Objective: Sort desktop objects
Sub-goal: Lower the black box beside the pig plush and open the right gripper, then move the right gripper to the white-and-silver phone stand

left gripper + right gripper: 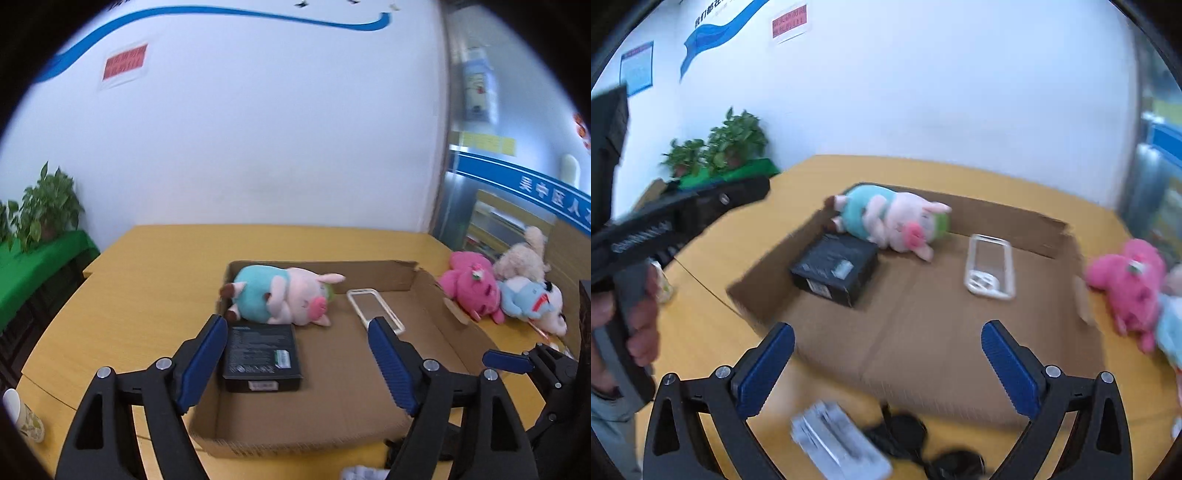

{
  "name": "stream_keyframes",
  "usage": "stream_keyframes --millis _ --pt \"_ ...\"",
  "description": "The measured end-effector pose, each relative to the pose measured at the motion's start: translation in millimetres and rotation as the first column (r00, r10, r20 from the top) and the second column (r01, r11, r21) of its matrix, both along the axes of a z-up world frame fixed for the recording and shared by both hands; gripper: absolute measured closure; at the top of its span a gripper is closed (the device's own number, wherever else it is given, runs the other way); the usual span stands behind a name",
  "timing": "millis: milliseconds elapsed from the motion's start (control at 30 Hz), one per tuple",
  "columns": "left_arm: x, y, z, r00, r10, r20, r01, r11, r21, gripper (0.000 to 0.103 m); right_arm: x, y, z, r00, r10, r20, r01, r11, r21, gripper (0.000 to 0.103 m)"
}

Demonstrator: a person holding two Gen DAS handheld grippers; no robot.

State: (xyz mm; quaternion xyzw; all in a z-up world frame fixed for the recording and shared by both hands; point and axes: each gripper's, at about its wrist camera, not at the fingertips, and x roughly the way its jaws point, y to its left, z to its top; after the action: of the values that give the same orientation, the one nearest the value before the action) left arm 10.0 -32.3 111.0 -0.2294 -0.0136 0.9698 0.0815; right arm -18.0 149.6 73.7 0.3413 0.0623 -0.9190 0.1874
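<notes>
A shallow cardboard box (369,373) (942,332) lies on the yellow table. In it lie a pig plush in a teal shirt (280,299) (890,218), a black box (262,356) (836,267) and a clear phone case (375,304) (990,266). My left gripper (297,328) is open and empty above the box's near left part. My right gripper (886,336) is open and empty above the box's near edge. A pink plush (472,286) (1130,284) lies right of the box with a light blue plush (532,299) and a beige plush (524,254).
A white packet (838,443) and a black cable (916,443) lie on the table in front of the box. A paper cup (22,417) stands at the near left. Potted plants (720,144) on a green stand are at the far left. The table (147,280) meets a white wall.
</notes>
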Motion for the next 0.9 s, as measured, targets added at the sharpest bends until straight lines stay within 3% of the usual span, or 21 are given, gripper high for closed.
stream_keyframes --millis 200,600,900 --pt "43 31 -16 0.999 -0.054 -0.001 0.054 0.998 -0.025 0.024 47 20 -11 0.993 -0.11 -0.039 0.109 0.994 -0.015 0.0" --pt "58 48 -31 0.994 -0.093 0.054 0.095 0.995 -0.034 0.024 79 51 -11 0.986 -0.156 -0.057 0.153 0.987 -0.044 0.0" --pt "55 36 -87 0.962 -0.163 0.22 0.171 0.985 -0.019 0.024 88 55 -63 0.984 -0.153 0.088 0.158 0.986 -0.048 0.001"
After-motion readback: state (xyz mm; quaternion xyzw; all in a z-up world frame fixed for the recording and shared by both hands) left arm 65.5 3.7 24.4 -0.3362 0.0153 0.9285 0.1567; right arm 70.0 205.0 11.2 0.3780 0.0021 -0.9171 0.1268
